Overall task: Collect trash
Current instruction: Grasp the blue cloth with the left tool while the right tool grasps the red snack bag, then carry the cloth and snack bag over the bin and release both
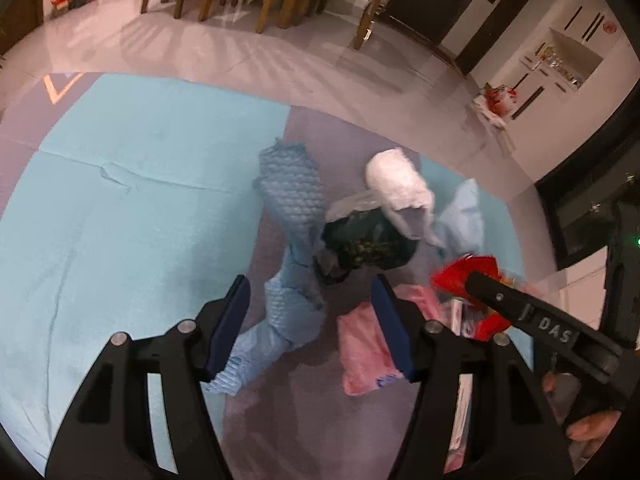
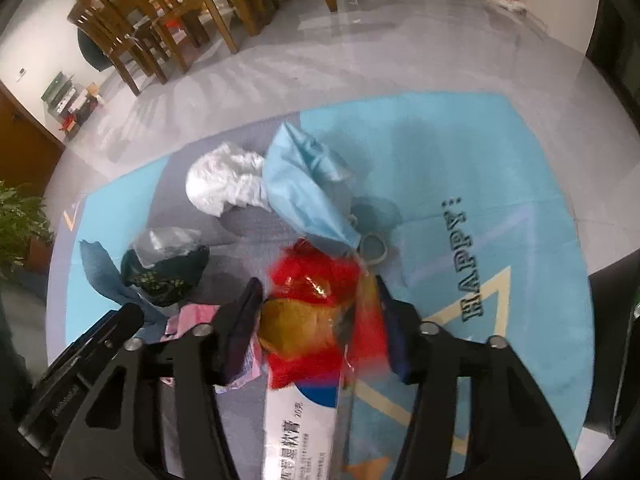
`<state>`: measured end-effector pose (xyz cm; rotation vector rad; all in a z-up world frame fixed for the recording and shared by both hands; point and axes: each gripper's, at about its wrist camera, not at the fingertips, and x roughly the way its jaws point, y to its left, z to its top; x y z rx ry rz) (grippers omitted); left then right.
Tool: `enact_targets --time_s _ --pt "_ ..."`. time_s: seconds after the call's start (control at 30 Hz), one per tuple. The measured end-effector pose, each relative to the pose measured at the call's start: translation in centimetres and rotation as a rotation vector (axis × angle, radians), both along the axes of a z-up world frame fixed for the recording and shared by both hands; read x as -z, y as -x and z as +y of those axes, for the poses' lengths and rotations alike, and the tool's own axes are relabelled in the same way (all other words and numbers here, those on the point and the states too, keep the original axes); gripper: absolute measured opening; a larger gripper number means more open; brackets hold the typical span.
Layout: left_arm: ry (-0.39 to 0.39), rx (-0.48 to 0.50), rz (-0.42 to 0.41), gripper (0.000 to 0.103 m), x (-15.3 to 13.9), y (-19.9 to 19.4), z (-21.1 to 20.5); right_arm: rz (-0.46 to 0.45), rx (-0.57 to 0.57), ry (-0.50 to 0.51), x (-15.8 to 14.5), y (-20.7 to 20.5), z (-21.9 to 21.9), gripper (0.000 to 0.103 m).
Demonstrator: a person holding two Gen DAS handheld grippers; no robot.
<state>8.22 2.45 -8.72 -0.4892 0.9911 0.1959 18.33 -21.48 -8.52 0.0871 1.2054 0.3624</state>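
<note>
Left hand-held gripper: mine, jaws apart over the blue wrap, nothing pinched.
Right hand-held gripper: mine, jaws round the red bag; I cannot tell if they press it.
White box: nearer me than the red bag, touching it.
Pink bag: just left of the red bag.
Dark bag: beyond the pink bag.
White wad: farthest, on the mat.

From my right wrist view the white box runs off the bottom edge, its print mostly unreadable to me. The red wrapper is motion-blurred. On the left view, the right gripper hides that wrapper's lower part.
</note>
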Motion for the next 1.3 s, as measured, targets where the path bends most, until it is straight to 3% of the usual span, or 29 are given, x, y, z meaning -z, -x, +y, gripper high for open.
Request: enact_targets --time_s 0.1,0.17,0.23,0.53,0.77,0.9,1.1,1.3 --pt "0.015 0.031 0.025 0.061 1.0 -0.1 -0.4 0.021 -0.008 -0.006 0.6 0.0 -0.2 0.04" --pt "-0.001 0.025 0.035 0.044 1.4 -0.3 -0.3 0.015 -0.005 -0.013 0.6 0.1 -0.4 0.038" --pt "0.039 0.009 0.048 0.033 2.1 -0.3 0.0 0.01 0.002 -0.019 0.4 0.4 -0.5 0.037" --pt "0.172 -0.061 0.022 0.026 3.0 0.4 1.2 -0.028 0.044 -0.035 -1.1 1.2 -2.1 0.036" --pt "0.176 -0.077 -0.064 0.026 -0.8 2.9 0.3 -0.04 0.089 -0.103 -3.4 2.0 -4.3 0.036" --pt "0.182 -0.004 -0.077 0.026 -2.4 3.9 -0.9 -0.076 0.103 -0.098 -5.1 3.5 -5.9 0.036" --pt "0.106 0.072 -0.094 0.026 -5.1 5.3 -4.1 -0.11 0.165 -0.092 -7.1 6.0 -9.6 0.036" --pt "0.098 0.158 -0.162 0.026 -8.2 5.2 -9.4 -0.249 0.232 -0.056 -11.2 6.9 -13.1 0.036"
